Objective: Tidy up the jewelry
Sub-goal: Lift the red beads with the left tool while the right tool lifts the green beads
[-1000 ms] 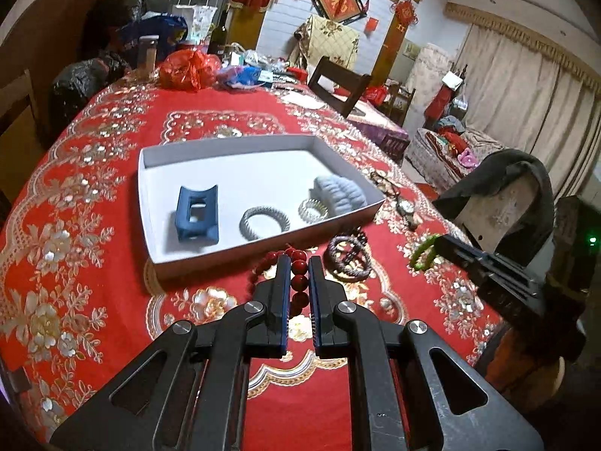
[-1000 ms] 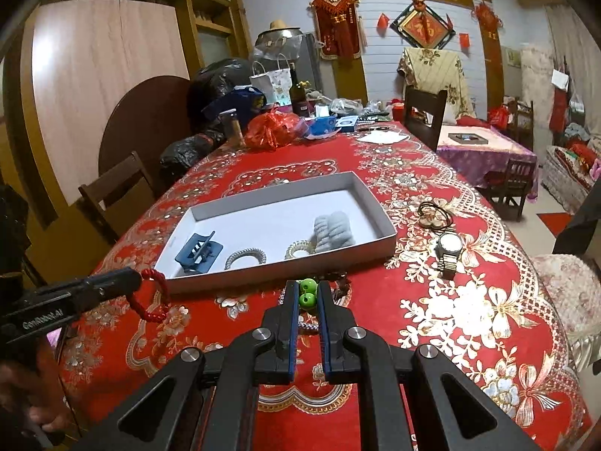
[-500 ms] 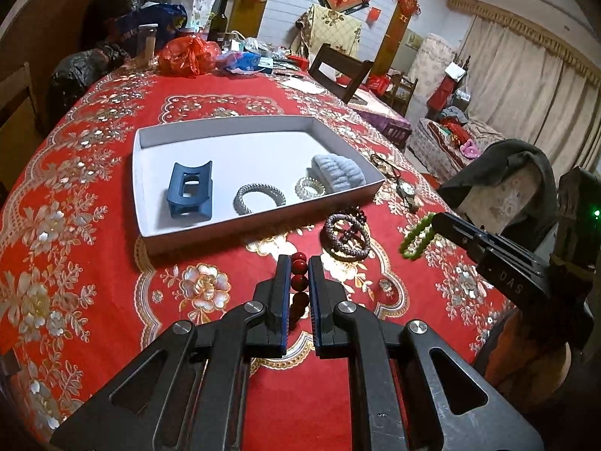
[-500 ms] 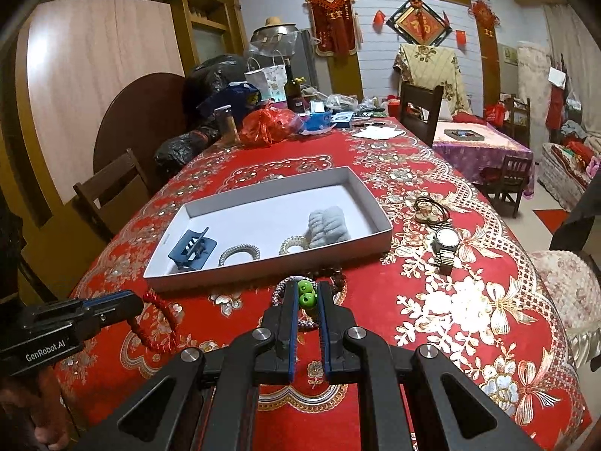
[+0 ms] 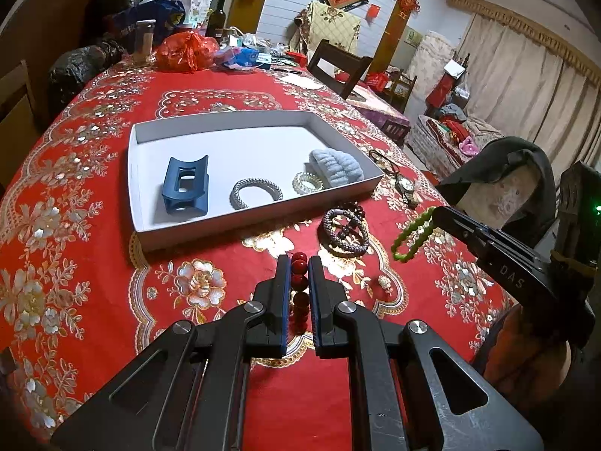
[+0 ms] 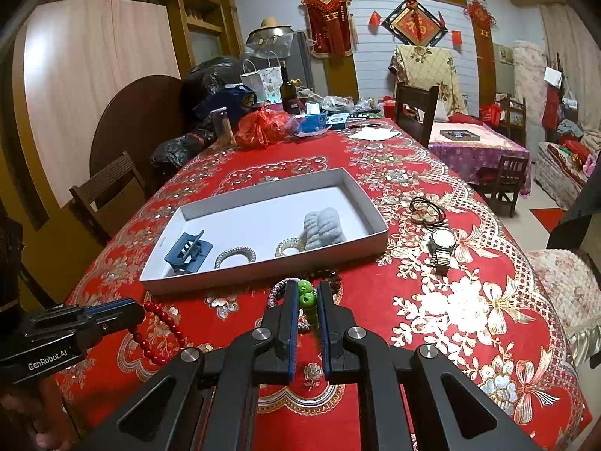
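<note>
My left gripper [image 5: 299, 263] is shut on a red bead bracelet [image 5: 299, 267] and holds it above the tablecloth in front of the white tray [image 5: 188, 231]; the bracelet also hangs from it in the right wrist view [image 6: 162, 315]. My right gripper [image 6: 306, 293] is shut on a green bead bracelet [image 6: 306, 298], which also shows in the left wrist view [image 5: 412, 233]. The tray holds a blue hair claw [image 5: 184, 191], a silver bracelet [image 5: 256, 192], a clear coil band [image 5: 308, 182] and a grey scrunchie [image 5: 336, 168]. A braided bracelet [image 5: 345, 231] lies on the cloth before the tray.
A wristwatch [image 6: 441, 248] and a dark corded pendant [image 6: 426, 208] lie right of the tray. Bags, a bottle [image 6: 288, 92] and papers crowd the table's far end. Chairs stand at the table's left [image 6: 109, 188] and far right [image 6: 415, 111] sides.
Both grippers have lifted and drawn back from the tray, each still holding its bracelet. The green bracelet hangs higher off the cloth.
</note>
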Demonstrator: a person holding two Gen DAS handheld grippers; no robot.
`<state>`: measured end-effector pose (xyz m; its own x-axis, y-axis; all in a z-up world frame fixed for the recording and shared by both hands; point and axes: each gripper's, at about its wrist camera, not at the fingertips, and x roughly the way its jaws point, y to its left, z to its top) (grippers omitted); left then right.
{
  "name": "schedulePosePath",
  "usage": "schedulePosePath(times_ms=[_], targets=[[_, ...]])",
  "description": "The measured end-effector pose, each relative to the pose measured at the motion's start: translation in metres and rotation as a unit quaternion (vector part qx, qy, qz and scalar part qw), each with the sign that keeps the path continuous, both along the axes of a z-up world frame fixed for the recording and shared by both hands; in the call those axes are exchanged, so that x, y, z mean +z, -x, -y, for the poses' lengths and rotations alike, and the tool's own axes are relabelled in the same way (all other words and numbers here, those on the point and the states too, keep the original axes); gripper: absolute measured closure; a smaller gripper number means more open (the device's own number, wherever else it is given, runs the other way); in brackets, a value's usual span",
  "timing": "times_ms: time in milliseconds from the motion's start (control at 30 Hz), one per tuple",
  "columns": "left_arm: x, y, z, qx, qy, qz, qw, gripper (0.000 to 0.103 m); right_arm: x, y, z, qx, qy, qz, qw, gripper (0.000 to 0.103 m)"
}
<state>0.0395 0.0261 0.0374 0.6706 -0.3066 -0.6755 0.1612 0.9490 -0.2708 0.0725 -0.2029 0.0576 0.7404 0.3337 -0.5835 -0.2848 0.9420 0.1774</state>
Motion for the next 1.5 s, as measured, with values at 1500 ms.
schedulePosePath(times_ms=[1500], targets=[[-0.0053,0.0016,0.0048,-0.003,0.002,-0.005,1.0000,0.095,0.0015,0.0015,0.0053,-0.012,-0.005,0.010,1.000,0.094]])
